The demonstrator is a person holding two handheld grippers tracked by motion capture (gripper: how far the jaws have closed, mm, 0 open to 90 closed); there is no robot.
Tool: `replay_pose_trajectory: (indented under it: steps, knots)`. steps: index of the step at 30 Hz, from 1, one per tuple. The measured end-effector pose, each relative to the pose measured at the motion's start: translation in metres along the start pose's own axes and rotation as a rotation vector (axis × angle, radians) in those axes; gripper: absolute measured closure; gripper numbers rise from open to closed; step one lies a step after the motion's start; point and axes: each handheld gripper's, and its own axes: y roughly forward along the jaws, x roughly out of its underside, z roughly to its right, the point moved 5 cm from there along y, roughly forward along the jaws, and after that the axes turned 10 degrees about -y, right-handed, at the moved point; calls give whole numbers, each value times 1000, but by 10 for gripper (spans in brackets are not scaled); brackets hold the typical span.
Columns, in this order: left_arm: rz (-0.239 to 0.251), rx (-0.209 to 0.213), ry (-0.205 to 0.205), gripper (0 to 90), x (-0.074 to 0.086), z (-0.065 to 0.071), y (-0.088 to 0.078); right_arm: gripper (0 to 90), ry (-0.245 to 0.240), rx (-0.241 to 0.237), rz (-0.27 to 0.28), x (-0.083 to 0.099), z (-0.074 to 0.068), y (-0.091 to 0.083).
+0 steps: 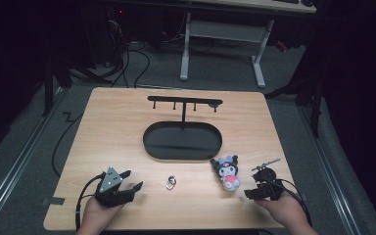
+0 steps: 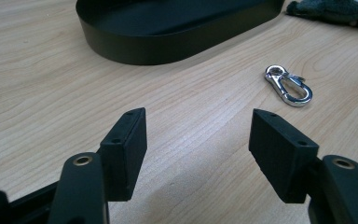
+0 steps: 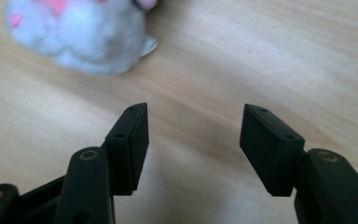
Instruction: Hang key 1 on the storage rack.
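1. Counter (image 1: 127,117) bears a black oval tray stand (image 1: 182,142) with hook bar, beyond both claws, probably for hanging.
2. Plush toy (image 1: 227,172) lies just left of the right claw (image 1: 257,192), whose jaws gape empty.
3. Snap hook (image 2: 289,85) rests ahead-right of the left claw (image 2: 198,149), spread wide, empty, seemingly aimed to grab it.

Both tongs, left tongs (image 1: 133,180) and right tongs (image 1: 248,192), rest low with jaws apart, gripping nothing.

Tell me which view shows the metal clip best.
The left gripper view: the metal clip lies close and sharp on the table, its ring and gate plain. In the high view it is a small glint between the two grippers, its shape hard to read. The right gripper view looks at the plush toy instead.
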Motion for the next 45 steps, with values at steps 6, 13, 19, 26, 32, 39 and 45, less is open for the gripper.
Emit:
replay_pose_trajectory:
  steps: [6, 13, 19, 26, 32, 39, 45]
  knots:
    - [-4, -4, 9, 375, 0, -1, 0, 385, -47, -46, -66, -5, -12, -8]
    - [13, -8, -17, 376, -1, -8, -4, 311, -31, -78, -116, -13, -23, -15]
    - [7, -2, -17, 376, -1, -8, -5, 242, -20, -76, -100, -28, -31, -16]
    - [2, -2, -13, 377, 0, -8, -4, 230, -19, -88, -98, -47, -36, -5]
    - [7, 1, -21, 378, 1, -9, -5, 219, -38, -89, -97, -61, -45, 9]
    - [-2, 3, -25, 379, 2, -10, -5, 214, -16, -78, -100, -68, -43, 21]
    - [-2, 10, -22, 379, 2, -8, -6, 247, -29, -65, -100, -68, -40, 25]
